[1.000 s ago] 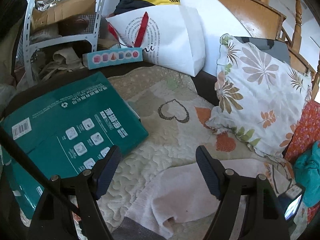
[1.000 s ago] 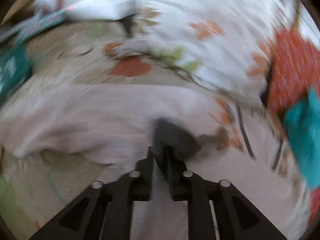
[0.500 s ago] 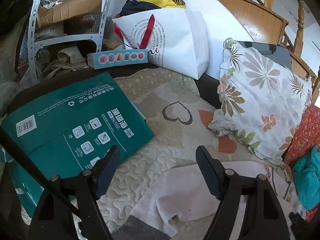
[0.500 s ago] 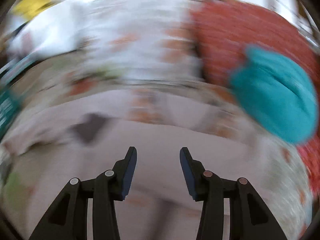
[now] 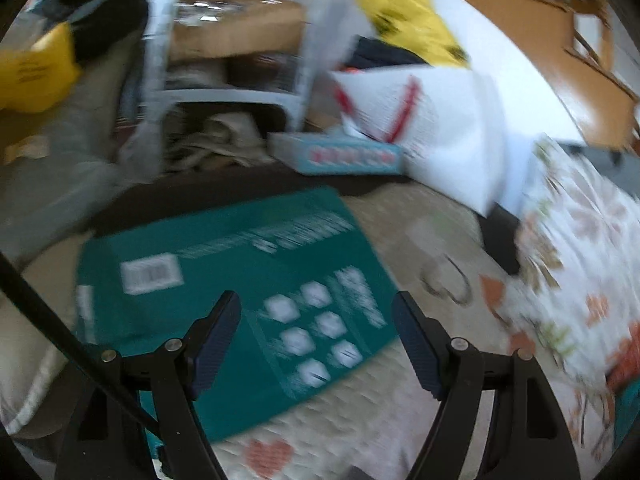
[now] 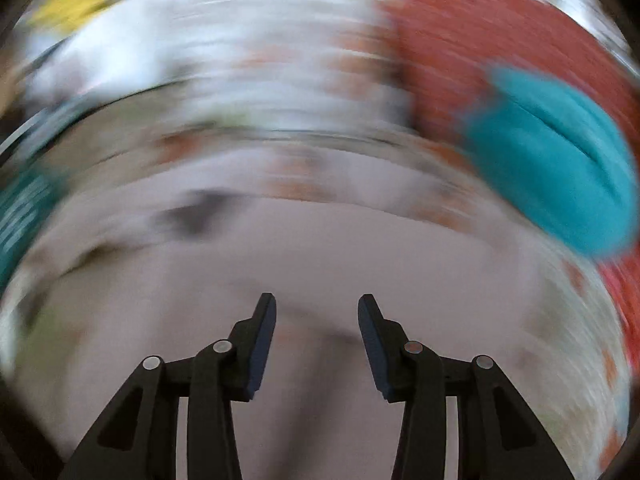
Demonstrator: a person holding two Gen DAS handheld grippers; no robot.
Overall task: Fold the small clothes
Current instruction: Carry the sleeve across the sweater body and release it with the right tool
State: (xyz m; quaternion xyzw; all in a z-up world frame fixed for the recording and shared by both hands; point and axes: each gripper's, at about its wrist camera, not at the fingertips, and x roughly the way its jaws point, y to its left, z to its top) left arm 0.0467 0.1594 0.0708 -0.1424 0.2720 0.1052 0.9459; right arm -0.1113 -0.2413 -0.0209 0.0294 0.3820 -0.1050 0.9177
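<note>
Both views blurred. Right gripper: jaws parted to a moderate gap, nothing between them, hanging over a pale pink-white cloth garment that spreads across the lower and middle part of the right wrist view. A dark grey patch shows on the garment up and left of the jaws; cannot tell what part it is. Past the garment's far edge, a cream quilted bed cover with orange motifs. Far right of it, a crumpled teal cloth against an orange-red patterned cushion.

Left gripper: jaws spread wide, holding nothing, aimed over a flat teal-green cardboard box with white print and a barcode label lying on the same cream quilted bed cover. A red heart motif and a dark outlined heart show on the cover. No clear sight of the garment in the left wrist view. To the right of the box, a white pillow with leaf print. Behind the box, a long light-blue carton, touching or just beside a white paper bag with red handles; a yellow plastic bag above it. A grey metal shelf rack with brown cardboard boxes stands at upper left.
</note>
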